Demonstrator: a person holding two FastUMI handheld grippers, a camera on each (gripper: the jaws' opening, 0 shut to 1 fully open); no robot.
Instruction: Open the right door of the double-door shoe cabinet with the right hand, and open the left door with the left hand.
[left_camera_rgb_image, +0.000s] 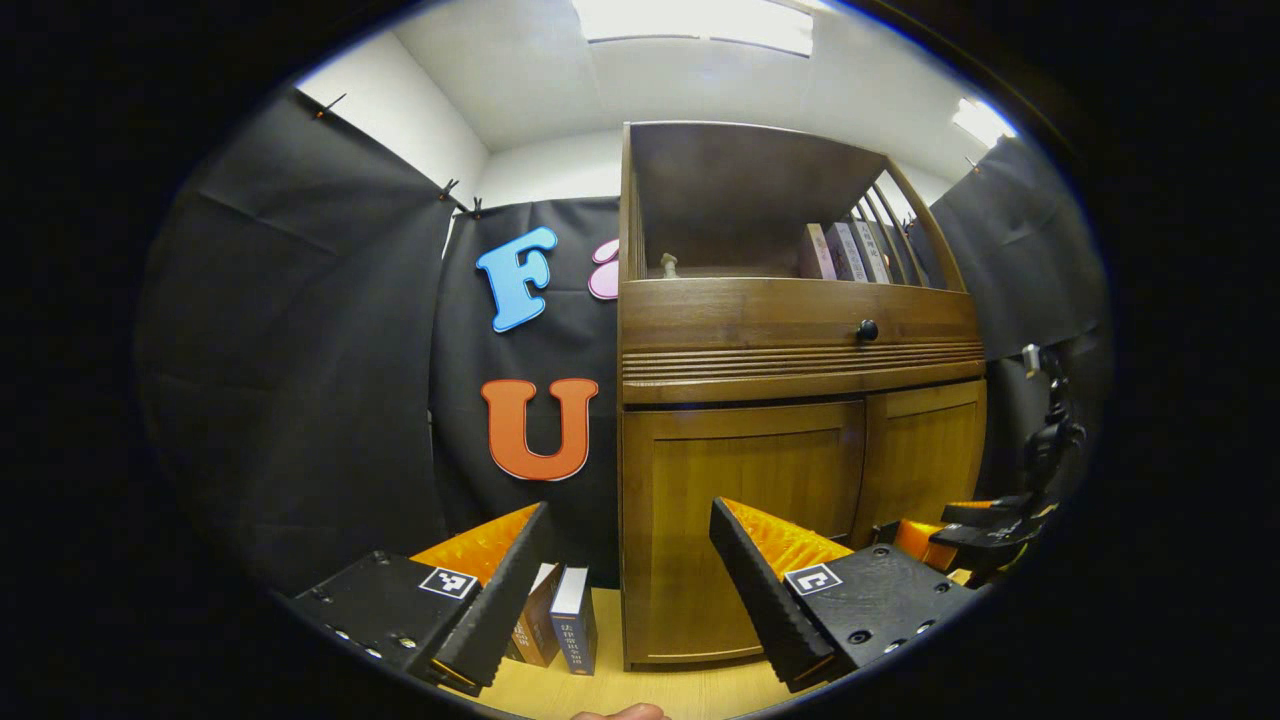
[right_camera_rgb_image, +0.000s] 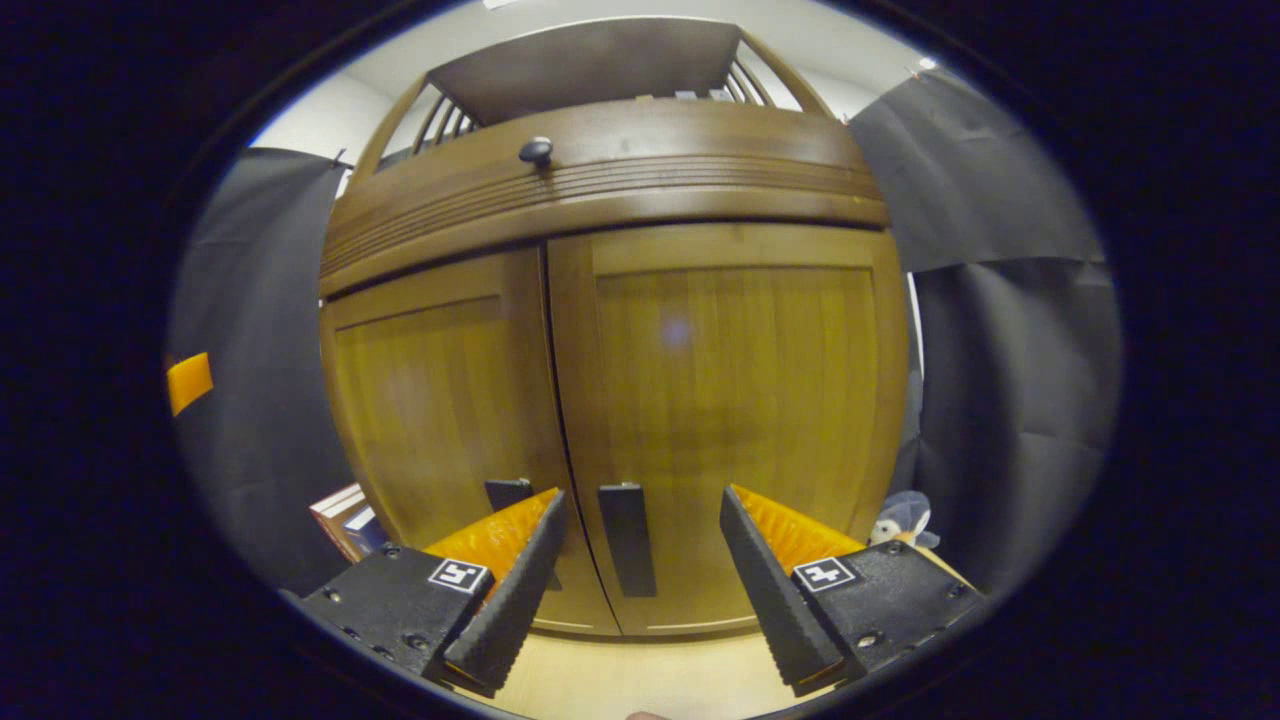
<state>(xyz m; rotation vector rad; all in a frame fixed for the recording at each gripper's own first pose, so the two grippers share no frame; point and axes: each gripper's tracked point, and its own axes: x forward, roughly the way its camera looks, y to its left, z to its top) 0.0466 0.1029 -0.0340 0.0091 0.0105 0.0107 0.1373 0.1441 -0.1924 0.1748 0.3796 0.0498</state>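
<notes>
Right gripper (right_camera_rgb_image: 635, 590) wide, framing right door's handle (right_camera_rgb_image: 628, 538); left gripper (left_camera_rgb_image: 630, 590) wide.

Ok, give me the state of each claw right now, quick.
Left claw: open, holding nothing, short of the left door.
Right claw: open, holding nothing, fingers either side of the right door handle, not touching it.

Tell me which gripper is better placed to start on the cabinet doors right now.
Right. The right gripper is open and close to the right door, with that door's dark handle between its fingers' line. The left gripper is open but farther back, aimed at the cabinet's left edge; both doors look shut.
</notes>
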